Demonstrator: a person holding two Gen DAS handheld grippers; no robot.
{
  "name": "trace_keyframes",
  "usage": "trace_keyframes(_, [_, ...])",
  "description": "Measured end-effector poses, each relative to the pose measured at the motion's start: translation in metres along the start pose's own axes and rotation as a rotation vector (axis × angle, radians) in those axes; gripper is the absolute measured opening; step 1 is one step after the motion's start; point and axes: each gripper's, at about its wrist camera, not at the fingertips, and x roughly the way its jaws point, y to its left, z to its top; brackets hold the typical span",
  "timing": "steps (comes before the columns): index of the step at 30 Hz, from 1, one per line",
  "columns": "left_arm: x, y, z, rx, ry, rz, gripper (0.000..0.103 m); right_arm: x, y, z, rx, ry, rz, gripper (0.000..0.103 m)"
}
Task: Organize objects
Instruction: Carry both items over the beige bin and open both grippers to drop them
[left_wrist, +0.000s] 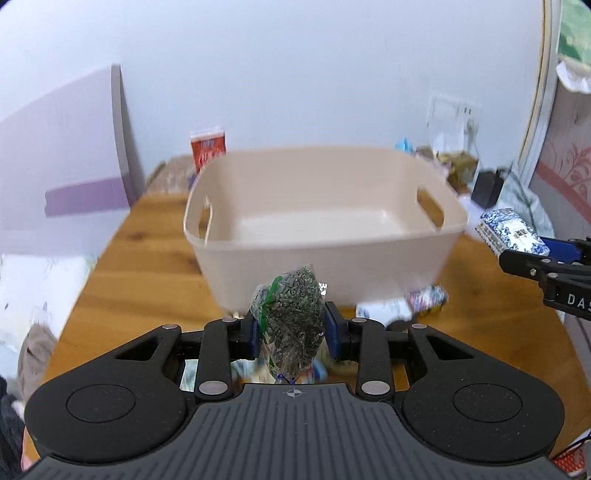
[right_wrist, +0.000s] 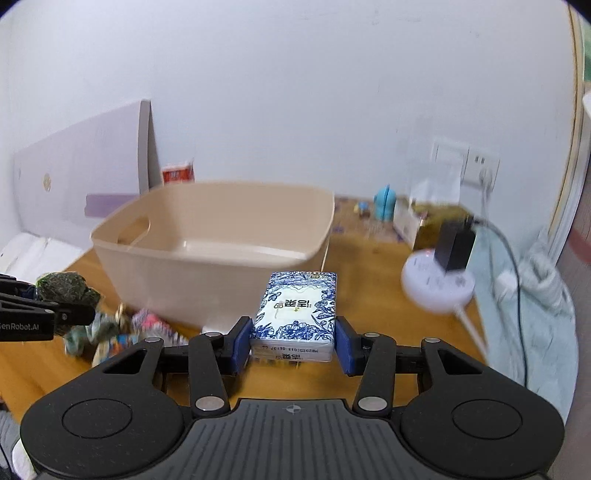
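Here, left hand-held gripper (left_wrist: 291, 332) pinching herb packet (left_wrist: 291, 314), right hand-held gripper (right_wrist: 293, 341) pinching tissue pack (right_wrist: 297, 310).

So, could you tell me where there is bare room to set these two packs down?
The beige tub is bare inside. Bare wood lies between the tub and the white round base, and left of the tub. The strip in front of the tub is crowded with small packets.

Left gripper (left_wrist: 291, 328) and right gripper (right_wrist: 293, 341) both tilt downward, jaws clamped on held items.
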Motion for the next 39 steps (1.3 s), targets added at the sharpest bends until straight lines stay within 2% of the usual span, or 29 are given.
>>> trace_keyframes(4, [-0.008, 0.004, 0.025, 0.002, -0.057, -0.008, 0.033, -0.004, 0.003, 0.021, -0.008, -0.048, -0.01, 0.044])
trace_keyframes(9, [0.008, 0.003, 0.056, 0.009, -0.087, 0.019, 0.033, 0.005, 0.006, 0.047, -0.026, -0.088, -0.009, 0.044])
trace_keyframes(14, [0.034, -0.005, 0.078, 0.033, -0.084, 0.039, 0.033, 0.034, 0.005, 0.069, -0.008, -0.039, 0.04, 0.044])
trace_keyframes(24, [0.112, -0.023, 0.082, 0.124, 0.086, 0.065, 0.034, 0.088, 0.029, 0.079, -0.087, 0.099, 0.059, 0.044])
trace_keyframes(31, [0.139, -0.021, 0.077, 0.101, 0.181, 0.055, 0.035, 0.111, 0.031, 0.074, -0.099, 0.204, 0.077, 0.045])
trace_keyframes(32, [0.139, -0.02, 0.077, 0.089, 0.186, 0.047, 0.037, 0.113, 0.03, 0.073, -0.097, 0.212, 0.075, 0.045])
trace_keyframes(34, [0.136, -0.016, 0.077, 0.072, 0.191, 0.021, 0.048, 0.114, 0.031, 0.071, -0.098, 0.223, 0.068, 0.045])
trace_keyframes(36, [0.128, -0.015, 0.077, 0.076, 0.163, 0.025, 0.069, 0.11, 0.033, 0.07, -0.107, 0.216, 0.062, 0.053])
trace_keyframes(39, [0.109, -0.014, 0.08, 0.095, 0.1, 0.05, 0.079, 0.1, 0.034, 0.071, -0.114, 0.184, 0.058, 0.057])
